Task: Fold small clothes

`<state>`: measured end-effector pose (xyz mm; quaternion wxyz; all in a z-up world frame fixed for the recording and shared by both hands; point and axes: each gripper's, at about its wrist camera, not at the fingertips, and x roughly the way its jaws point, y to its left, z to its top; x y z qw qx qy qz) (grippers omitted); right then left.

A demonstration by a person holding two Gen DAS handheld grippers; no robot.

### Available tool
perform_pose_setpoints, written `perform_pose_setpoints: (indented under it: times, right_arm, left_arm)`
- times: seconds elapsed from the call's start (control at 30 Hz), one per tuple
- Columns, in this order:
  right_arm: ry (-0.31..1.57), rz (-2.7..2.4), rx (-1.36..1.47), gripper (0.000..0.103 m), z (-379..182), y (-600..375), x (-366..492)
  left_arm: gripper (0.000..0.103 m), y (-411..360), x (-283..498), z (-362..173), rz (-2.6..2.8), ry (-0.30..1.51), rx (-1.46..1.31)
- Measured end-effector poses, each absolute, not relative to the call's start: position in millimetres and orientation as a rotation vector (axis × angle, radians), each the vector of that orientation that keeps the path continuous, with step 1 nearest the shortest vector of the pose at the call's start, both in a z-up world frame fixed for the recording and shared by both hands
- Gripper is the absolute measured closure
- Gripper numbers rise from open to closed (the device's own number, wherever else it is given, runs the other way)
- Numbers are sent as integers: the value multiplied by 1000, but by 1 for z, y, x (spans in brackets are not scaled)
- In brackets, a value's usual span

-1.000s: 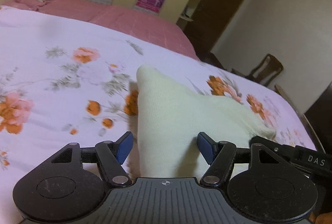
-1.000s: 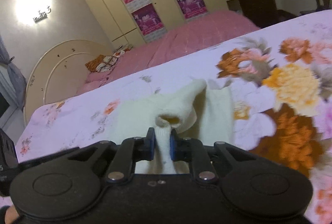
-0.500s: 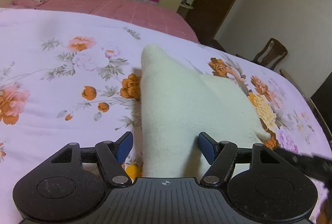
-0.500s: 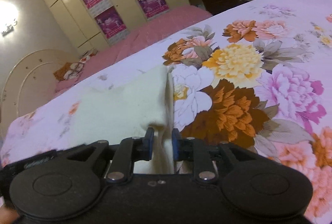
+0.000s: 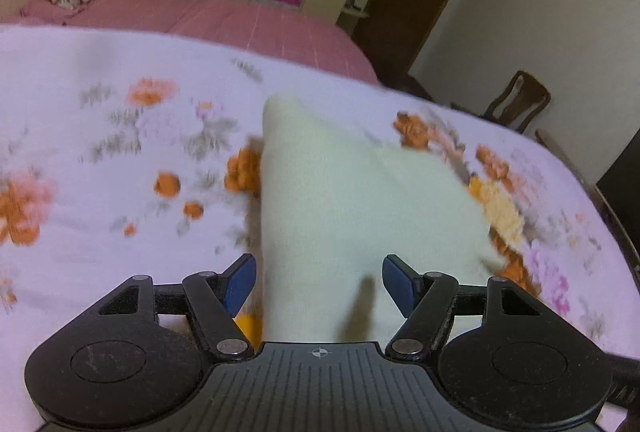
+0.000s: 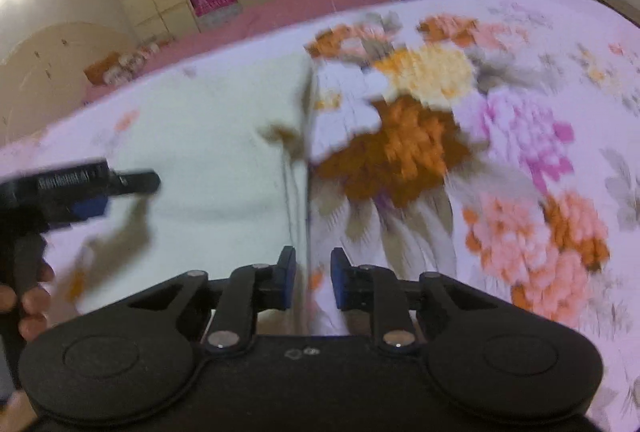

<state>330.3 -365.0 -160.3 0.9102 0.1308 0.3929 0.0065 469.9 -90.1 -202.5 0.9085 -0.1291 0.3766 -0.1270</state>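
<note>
A cream knitted garment point(image 5: 344, 199) lies on a bed covered by a pale pink floral sheet point(image 5: 100, 159). The left gripper point(image 5: 319, 284) hovers over its near edge, blue-padded jaws spread wide. The right gripper point(image 6: 313, 280) sits at the cloth's right edge, jaws slightly parted, gripping nothing.

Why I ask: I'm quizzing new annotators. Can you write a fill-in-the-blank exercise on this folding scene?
1. The cream garment lies on a bedsheet printed with ____.
2. The left gripper has its jaws ____, with one finger on each side of the garment.
3. The left gripper and the right gripper both have finger pads coloured ____.
4. In the right wrist view, the left gripper shows at the ____ edge of the picture.

Missing words: flowers; open; blue; left
</note>
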Motion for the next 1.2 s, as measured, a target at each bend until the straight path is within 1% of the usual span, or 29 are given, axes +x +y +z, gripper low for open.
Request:
perform_pose_setpoints:
  times: [0.03,0.07,0.3,0.5,0.63,0.67,0.7,0.77,0.83,0.93,1.2]
  right_arm:
    - [788,20,288,74,-154,-367,334]
    - [772,21,299,72,-149,-368,340]
    - [709,59,259,72,-127,-359,398]
    - [709,67,209,72,-135,-345,451]
    - [713,42,190,72,-148,-348,477]
    - [718,30,178,71,-153,-349,483]
    - [724,19,164,71,-158,-351,488]
    - [754,-1,113,68,-174,-353,497]
    - [775,-3,81,68,-187,-356,501]
    - [765,-11,81,68,-188,-360,501]
    - [712,36,113,69,-162,-360,476]
  left_arm:
    - [33,-90,473,-199,-261,775,-269]
    - [33,-89,476,-197,-259,775,-272]
    - [33,-97,502,-190,-240,768,-249]
    - [33,-112,538,-194,-211,777,-224]
    - [33,-116,560,-211,-181,817,-208]
    - [28,-117,563,-217,-179,825,-211]
    - [19,-117,565,-220,-169,826,-210]
    - [15,-118,566,-225,-147,813,-202]
    - [15,-118,566,-227,-149,807,-205]
    - [15,-121,568,-226,-146,798,-185]
    - [15,-120,555,-216,-146,782,-155]
